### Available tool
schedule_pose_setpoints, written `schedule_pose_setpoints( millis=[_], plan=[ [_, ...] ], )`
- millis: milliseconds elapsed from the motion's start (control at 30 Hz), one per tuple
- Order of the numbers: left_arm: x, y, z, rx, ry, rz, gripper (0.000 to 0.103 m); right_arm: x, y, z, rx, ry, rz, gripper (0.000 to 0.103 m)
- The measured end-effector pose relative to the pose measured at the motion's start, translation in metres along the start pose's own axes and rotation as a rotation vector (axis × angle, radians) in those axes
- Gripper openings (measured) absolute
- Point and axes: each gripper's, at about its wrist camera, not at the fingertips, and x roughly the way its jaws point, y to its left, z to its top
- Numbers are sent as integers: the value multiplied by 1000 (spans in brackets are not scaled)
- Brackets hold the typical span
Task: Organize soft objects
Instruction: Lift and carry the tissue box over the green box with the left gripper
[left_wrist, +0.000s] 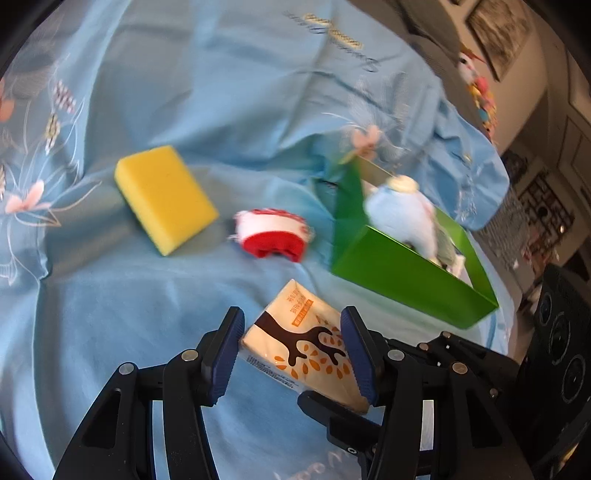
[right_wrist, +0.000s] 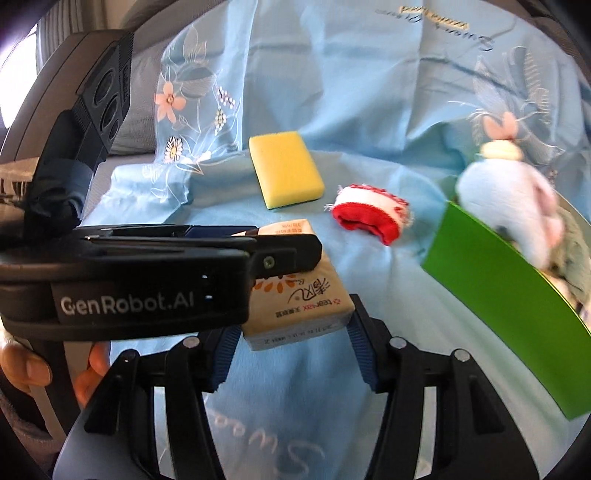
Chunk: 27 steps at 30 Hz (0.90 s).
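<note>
The left claw (left_wrist: 291, 354) and right claw (right_wrist: 291, 350) both clamp one tissue pack (left_wrist: 303, 343) from crossing directions, just above the blue cloth (left_wrist: 184, 92). Sponge (left_wrist: 164, 197), red-white sock (left_wrist: 273, 236) and green box (left_wrist: 406, 277) lie beyond.

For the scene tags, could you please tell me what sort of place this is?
Probably a home living area: a light blue embroidered cloth drapes the work surface, framed pictures hang on the wall, and a colourful soft toy sits behind.
</note>
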Motion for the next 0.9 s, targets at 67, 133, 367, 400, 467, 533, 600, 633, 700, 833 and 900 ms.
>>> schedule_pose_setpoints(
  millis=[67,133,367,400,467,533,600,633,700,833,900],
  plan=[
    [-4,-10,-3,15,3,0,55,-12,-3,-6,16,-14,6,55],
    [-6,-22,-6,35,10,1,55,-23,-5,-12,26,-24,7,55],
    [-9,-66,-13,114,28,11,55,-56,-17,-34,81,-56,11,55],
    [-9,-70,-14,122,30,12,55,-62,-20,-37,89,-63,10,55],
    [-7,-83,-14,148,33,18,55,-70,-24,-42,105,-76,13,55],
    [-6,-93,-14,167,33,20,55,-77,-28,-46,123,-89,15,55],
    [-5,-104,-14,186,34,20,55,-84,-33,-50,137,-104,9,55],
    [-4,-109,-14,196,35,21,55,-87,-35,-52,143,-111,7,55],
    [-1,-119,-12,217,38,22,55,-93,-41,-56,154,-126,5,55],
    [5,-139,-6,263,41,26,55,-102,-57,-62,186,-156,0,55],
    [9,-151,0,289,37,27,55,-107,-66,-62,201,-172,-5,55]
  ],
)
